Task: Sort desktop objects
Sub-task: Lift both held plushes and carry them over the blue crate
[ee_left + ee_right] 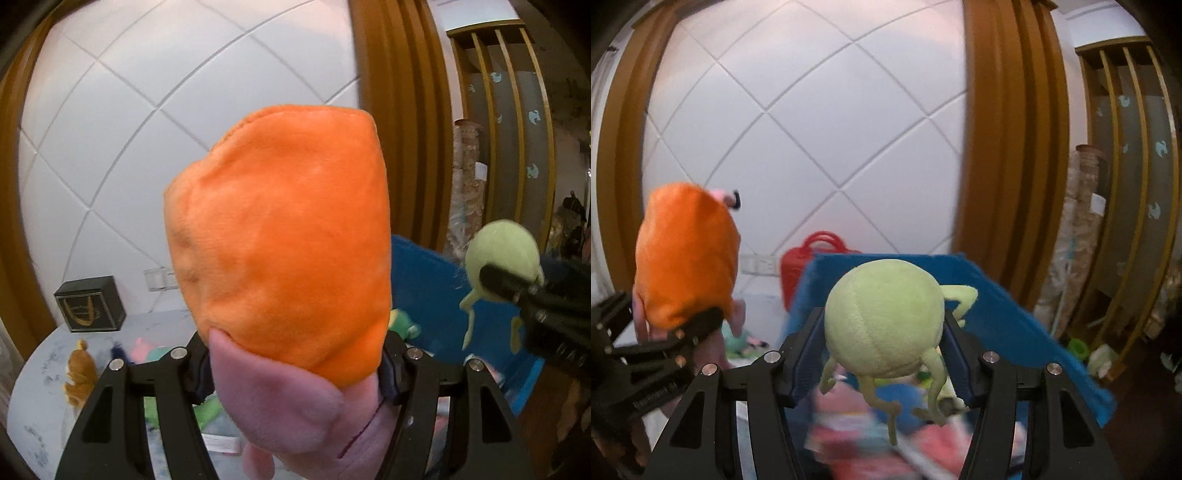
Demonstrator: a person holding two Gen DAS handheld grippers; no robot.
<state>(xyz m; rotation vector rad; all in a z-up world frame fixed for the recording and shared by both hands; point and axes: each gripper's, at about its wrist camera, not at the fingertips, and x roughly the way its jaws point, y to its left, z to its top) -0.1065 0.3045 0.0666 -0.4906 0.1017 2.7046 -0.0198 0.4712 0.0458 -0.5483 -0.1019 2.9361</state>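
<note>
My left gripper (295, 365) is shut on an orange and pink plush toy (280, 240) and holds it up in the air; the toy fills most of the left wrist view. It also shows at the left of the right wrist view (687, 258). My right gripper (882, 339) is shut on a round green plush toy (882, 317) with thin dangling legs, above a blue fabric bin (1004, 314). That green toy (502, 254) and the right gripper (509, 284) show at the right of the left wrist view, over the bin (424, 284).
A pale marbled table (37, 387) carries a black box (90, 304), a brown plush (79, 373) and other soft toys. A red basket (812, 258) stands behind the bin. A white tiled wall and brown wooden frames lie beyond; a slatted shelf (1126, 184) is at the right.
</note>
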